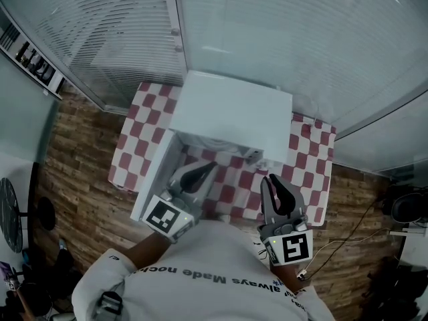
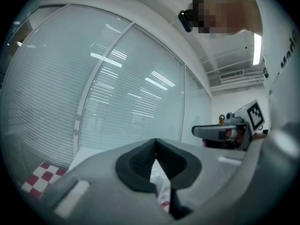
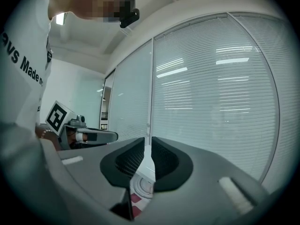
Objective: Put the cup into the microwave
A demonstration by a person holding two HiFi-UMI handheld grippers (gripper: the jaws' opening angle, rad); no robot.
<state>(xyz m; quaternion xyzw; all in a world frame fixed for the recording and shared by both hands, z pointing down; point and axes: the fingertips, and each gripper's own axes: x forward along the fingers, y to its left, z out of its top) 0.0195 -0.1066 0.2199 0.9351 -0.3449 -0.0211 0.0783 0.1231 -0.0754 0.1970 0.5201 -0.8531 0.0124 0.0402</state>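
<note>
A white microwave (image 1: 231,109) stands on a table with a red-and-white checked cloth (image 1: 304,159). Its door (image 1: 155,176) hangs open to the left. A small grey cup-like thing (image 1: 253,155) sits at the microwave's front edge; it is too small to tell more. My left gripper (image 1: 200,170) hovers just before the open door, jaws shut and empty. My right gripper (image 1: 279,187) is held over the table's near right part, jaws together with nothing in them. Between its jaws in the right gripper view shows a white round object (image 3: 140,187) on the cloth.
Glass walls with white blinds (image 1: 301,32) rise right behind the table. The floor (image 1: 73,179) is wood plank. A cable (image 1: 348,236) runs across the floor at right, and dark equipment (image 1: 404,206) stands at the far right. The person's white shirt (image 1: 200,279) fills the bottom.
</note>
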